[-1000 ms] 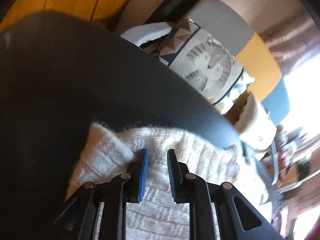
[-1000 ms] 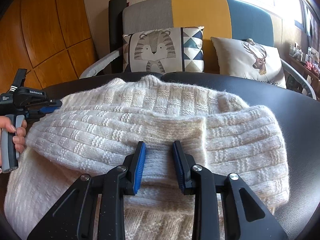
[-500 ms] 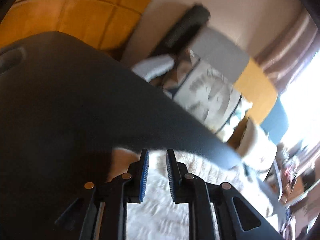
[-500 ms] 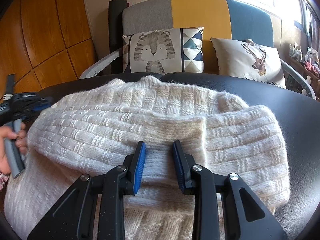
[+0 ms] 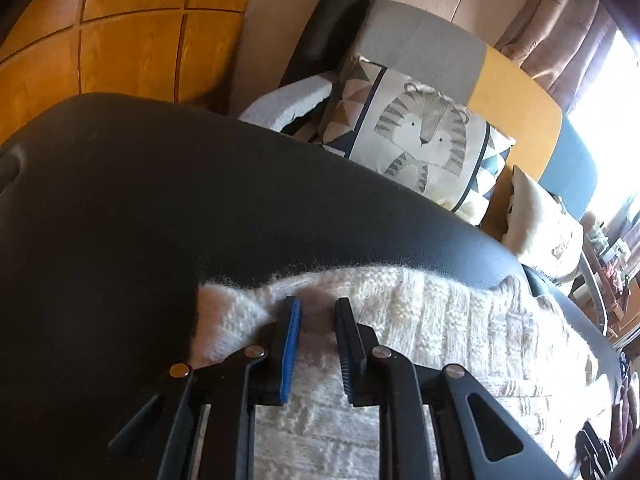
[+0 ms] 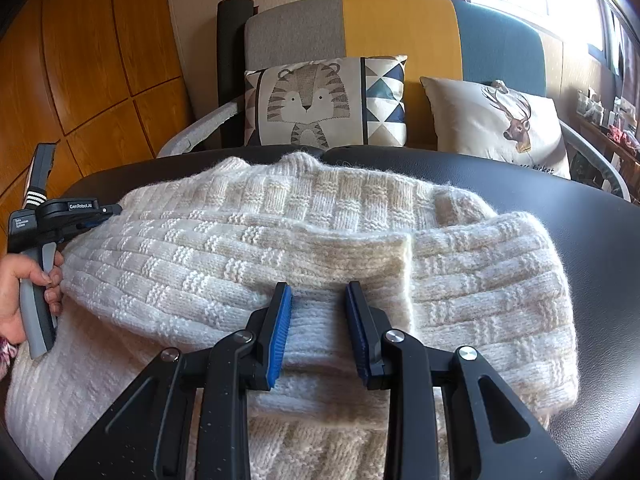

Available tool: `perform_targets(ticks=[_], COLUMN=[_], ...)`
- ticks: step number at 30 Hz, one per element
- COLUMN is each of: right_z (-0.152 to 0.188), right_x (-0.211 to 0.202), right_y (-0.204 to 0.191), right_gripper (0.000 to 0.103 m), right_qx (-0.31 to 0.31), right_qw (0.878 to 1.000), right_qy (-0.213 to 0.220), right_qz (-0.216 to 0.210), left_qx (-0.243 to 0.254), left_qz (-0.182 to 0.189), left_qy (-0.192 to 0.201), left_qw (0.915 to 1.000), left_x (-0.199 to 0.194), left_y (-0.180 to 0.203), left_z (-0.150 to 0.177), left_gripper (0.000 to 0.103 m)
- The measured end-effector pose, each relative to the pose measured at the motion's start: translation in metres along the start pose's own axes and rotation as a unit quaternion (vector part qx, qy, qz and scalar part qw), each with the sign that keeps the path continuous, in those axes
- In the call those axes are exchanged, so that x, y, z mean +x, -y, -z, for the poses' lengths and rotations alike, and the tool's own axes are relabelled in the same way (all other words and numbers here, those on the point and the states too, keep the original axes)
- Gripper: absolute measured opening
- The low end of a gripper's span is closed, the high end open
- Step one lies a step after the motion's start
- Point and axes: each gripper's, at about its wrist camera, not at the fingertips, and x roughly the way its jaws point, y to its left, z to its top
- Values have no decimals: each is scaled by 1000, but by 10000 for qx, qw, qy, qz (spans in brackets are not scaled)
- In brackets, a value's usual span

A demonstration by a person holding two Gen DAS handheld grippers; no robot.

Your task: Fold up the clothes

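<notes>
Surface: a black table [image 6: 600, 240] with a smooth, slightly shiny top and rounded edge.
On it: a cream knitted sweater [image 6: 280, 240], partly folded, with layers lying over one another.
Spread: the sweater covers the near and middle part of the top.
Bare areas: dark top shows at the far left [image 5: 120, 220] and right.
</notes>
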Motion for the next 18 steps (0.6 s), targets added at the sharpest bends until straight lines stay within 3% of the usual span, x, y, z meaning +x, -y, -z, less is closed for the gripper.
perform_targets(ticks=[2,4,7,8,10,12,18], right_z=[0,0,0,0,-1,-1,-2], right_x=[0,0,1,1,1,0,0], right_y=[2,3,3,3,4,4,8], right_gripper=[30,30,31,31,31,31,31], right_qx=[14,25,32,34,66,105,196], right_qw=[10000,10000,10000,10000,9999,9999,9996], right_qy=[4,7,9,10,12,14,7], right_qz=[-18,-32,-39,-41,-75,-117,-223], left_qx=[36,150,299,349,433,511,800], left_qz=[-227,-309,83,350,914,1175,640], left_qy=[152,604,1152,1113,640,296,46], left_qw=[9996,9976,9929,9926,9928,9913,9947], left_x=[-9,-26,-65,-72,-71,-66,-52], left_y=[3,24,63,78,110,138,159], left_z=[3,6,23,29,46,63,95], left_gripper=[19,19,19,19,19,19,20])
